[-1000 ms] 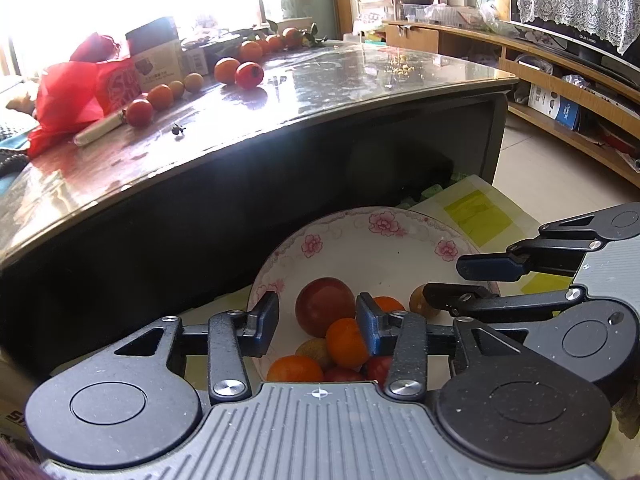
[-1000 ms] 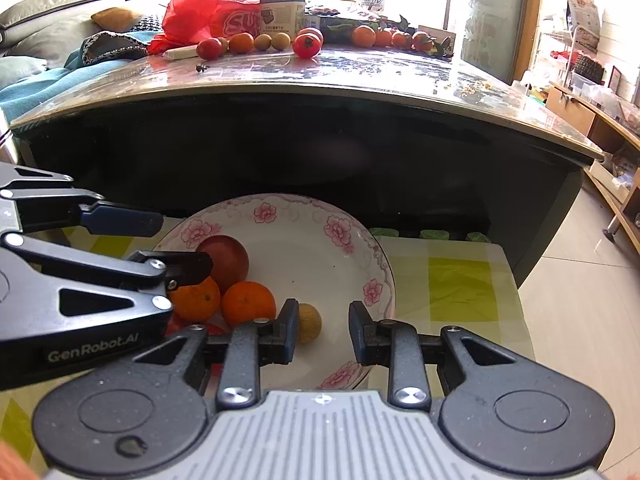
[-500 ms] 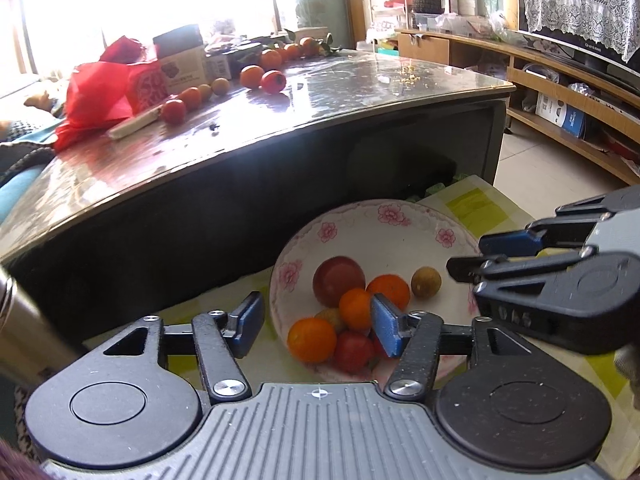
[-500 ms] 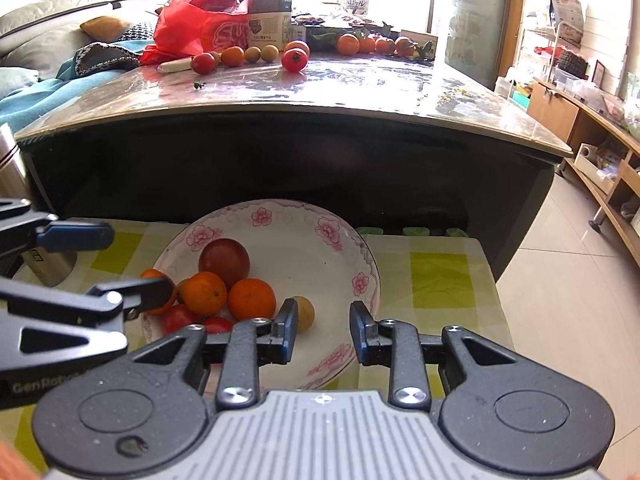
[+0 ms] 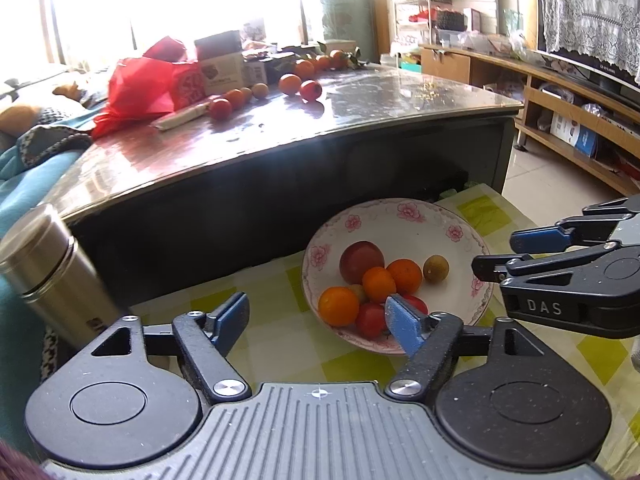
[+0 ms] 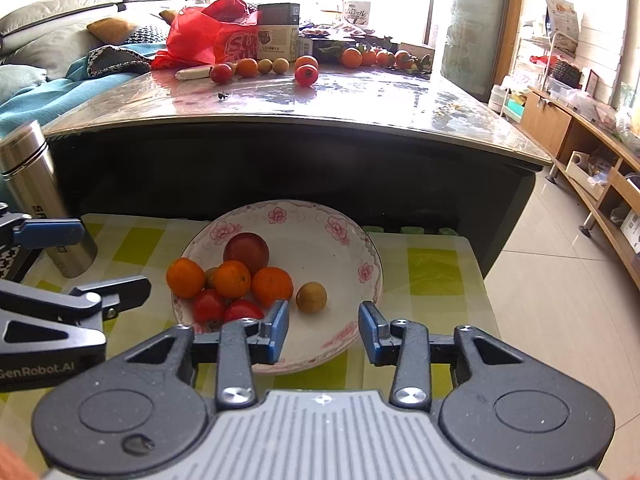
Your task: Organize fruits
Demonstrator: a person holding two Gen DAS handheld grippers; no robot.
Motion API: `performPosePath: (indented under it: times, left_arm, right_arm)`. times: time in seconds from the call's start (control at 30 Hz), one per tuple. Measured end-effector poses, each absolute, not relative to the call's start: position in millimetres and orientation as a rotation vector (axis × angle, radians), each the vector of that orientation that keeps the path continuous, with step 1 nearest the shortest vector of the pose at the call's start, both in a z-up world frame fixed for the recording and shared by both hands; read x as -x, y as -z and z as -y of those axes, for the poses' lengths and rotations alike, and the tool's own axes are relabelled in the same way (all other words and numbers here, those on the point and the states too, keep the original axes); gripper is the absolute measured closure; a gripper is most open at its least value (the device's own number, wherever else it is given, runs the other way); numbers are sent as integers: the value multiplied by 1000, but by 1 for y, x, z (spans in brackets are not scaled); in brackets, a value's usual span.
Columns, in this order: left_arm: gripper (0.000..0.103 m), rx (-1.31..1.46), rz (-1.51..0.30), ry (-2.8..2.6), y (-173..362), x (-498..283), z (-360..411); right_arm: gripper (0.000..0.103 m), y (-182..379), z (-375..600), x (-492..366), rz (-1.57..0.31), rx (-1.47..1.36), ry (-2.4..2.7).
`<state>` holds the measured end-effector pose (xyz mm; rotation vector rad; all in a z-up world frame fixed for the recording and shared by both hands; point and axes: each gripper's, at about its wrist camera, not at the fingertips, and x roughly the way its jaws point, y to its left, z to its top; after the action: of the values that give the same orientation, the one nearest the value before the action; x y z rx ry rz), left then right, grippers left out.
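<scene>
A white bowl with pink flowers (image 5: 400,208) (image 6: 280,209) stands on a yellow-checked cloth. It holds a large dark red fruit (image 5: 361,262) (image 6: 246,253), three oranges (image 5: 338,306) (image 6: 272,286), red tomatoes (image 6: 209,306) and a small brown fruit (image 5: 435,268) (image 6: 311,297). My left gripper (image 5: 316,320) hangs open and empty by the bowl's near-left rim. Over the bowl's near edge my right gripper (image 6: 324,328) is open too, with nothing in it. More oranges and tomatoes (image 5: 311,90) (image 6: 306,75) lie on the far part of the glossy table.
A steel flask (image 5: 52,272) (image 6: 36,192) stands left of the bowl. The dark glossy table (image 5: 360,112) rises right behind the bowl, carrying a red bag (image 6: 200,36) and boxes. Wooden shelving (image 6: 592,152) lines the right wall over tiled floor.
Both grippers have drawn back and up from the bowl, which now looks smaller and farther. The left jaws have spread wider. The steel flask has come into view.
</scene>
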<state>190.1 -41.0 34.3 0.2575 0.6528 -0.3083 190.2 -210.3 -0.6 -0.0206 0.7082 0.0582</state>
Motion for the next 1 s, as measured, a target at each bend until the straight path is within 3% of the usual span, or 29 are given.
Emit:
performPosePath:
  times: [0.4,1.0]
  left_arm:
    - [0,-280,-599,242,-34,-153,33]
    - [0,-252,-624,216,-26,-106,22]
  right_arm:
    - [58,-9,195,-153,-700,28,-83]
    - [58,-12,186,-97,-720,19,-92]
